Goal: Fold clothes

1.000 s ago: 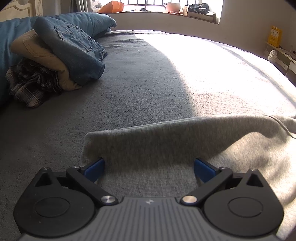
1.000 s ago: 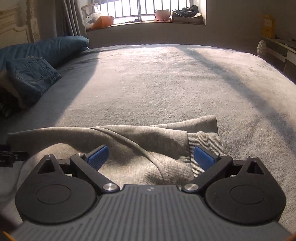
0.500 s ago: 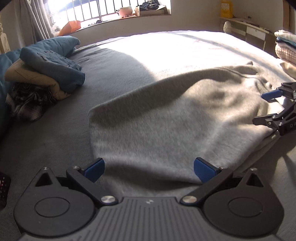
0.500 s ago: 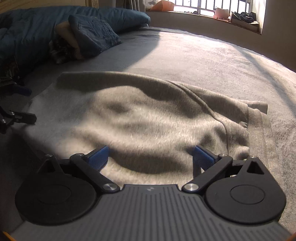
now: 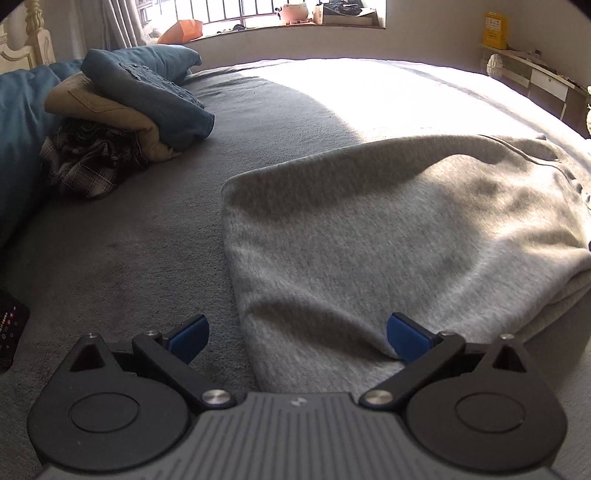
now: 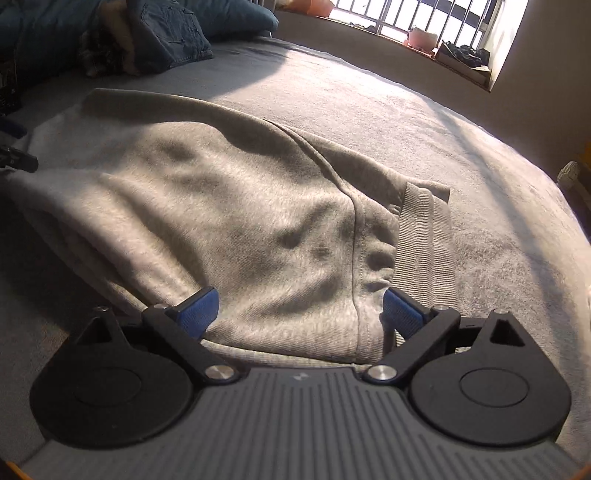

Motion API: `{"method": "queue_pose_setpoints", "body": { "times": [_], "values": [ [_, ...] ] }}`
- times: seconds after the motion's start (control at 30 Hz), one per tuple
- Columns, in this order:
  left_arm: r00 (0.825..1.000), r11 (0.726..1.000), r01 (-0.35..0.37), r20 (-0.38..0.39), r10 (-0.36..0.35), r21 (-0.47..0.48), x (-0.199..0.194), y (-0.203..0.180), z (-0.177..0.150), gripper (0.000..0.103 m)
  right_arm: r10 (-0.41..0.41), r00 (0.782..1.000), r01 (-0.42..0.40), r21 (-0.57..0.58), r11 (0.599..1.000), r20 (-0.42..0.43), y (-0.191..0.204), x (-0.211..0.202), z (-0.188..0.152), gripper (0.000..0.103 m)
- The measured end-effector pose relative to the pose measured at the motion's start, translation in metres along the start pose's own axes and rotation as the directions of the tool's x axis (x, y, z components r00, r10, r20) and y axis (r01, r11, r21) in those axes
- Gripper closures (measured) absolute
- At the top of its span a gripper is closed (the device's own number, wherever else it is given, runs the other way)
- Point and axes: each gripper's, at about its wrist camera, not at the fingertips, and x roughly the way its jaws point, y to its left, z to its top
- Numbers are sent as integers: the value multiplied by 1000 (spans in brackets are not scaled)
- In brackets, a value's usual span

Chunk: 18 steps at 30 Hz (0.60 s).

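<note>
A grey sweatshirt [image 5: 369, 229] lies folded in layers on the grey bed cover. In the left wrist view my left gripper [image 5: 295, 338] stands open at the garment's near left corner, its blue pads wide apart, nothing held between them. In the right wrist view the same sweatshirt [image 6: 229, 206] shows its ribbed hem [image 6: 424, 236] on the right. My right gripper [image 6: 301, 308] is open over the near edge, with cloth lying between the pads but not pinched. The left gripper's tip [image 6: 16, 162] shows at the far left edge.
A pile of clothes lies at the bed's left: folded jeans [image 5: 147, 99], tan trousers [image 5: 99, 110], a plaid shirt [image 5: 88, 166] and a blue duvet [image 5: 18, 147]. A dark remote [image 5: 11, 328] lies near the left edge. A desk [image 5: 535, 81] stands far right, a window sill [image 5: 295, 26] behind.
Both grippers have drawn back and risen from the sweatshirt, staying open. The left view has swung left, so the right gripper has left its frame.
</note>
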Motion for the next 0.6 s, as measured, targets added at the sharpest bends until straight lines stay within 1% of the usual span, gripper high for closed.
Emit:
{"method": "queue_pose_setpoints", "body": {
  "times": [0.07,0.17,0.23,0.27,0.33,0.4,0.47,0.53,0.6],
  "values": [
    [1000,1000,-3,-3,3,-4,0,0,1,0,-27,1000,26,-9,1000,-6,-5,-6,-2,7],
    [1000,1000,-23,4,23,10,-5,-3,2,0,-30,1000,30,67,997,-6,-18,-14,-2,8],
    [999,998,-46,25,45,42,-12,-7,3,0,-20,999,17,104,994,30,-22,-21,4,8],
    [999,998,-48,27,47,43,-14,-7,3,0,-14,999,7,120,993,53,-23,-25,7,8],
    [998,998,-54,30,53,43,-19,-8,2,0,26,995,-39,131,991,98,-19,-27,19,8],
    [998,997,-59,33,58,43,-25,-8,1,0,77,989,-91,102,991,129,-7,-24,34,8],
    [998,998,-58,28,58,18,-29,-6,-1,0,136,977,-146,49,988,165,9,-22,50,8],
    [998,998,-56,26,56,-9,-34,-3,-3,0,198,960,-199,-16,980,197,29,-20,64,8],
    [998,998,-53,23,54,-31,-36,0,-6,0,251,945,-240,-80,968,207,47,-15,74,7]
  ]
}}
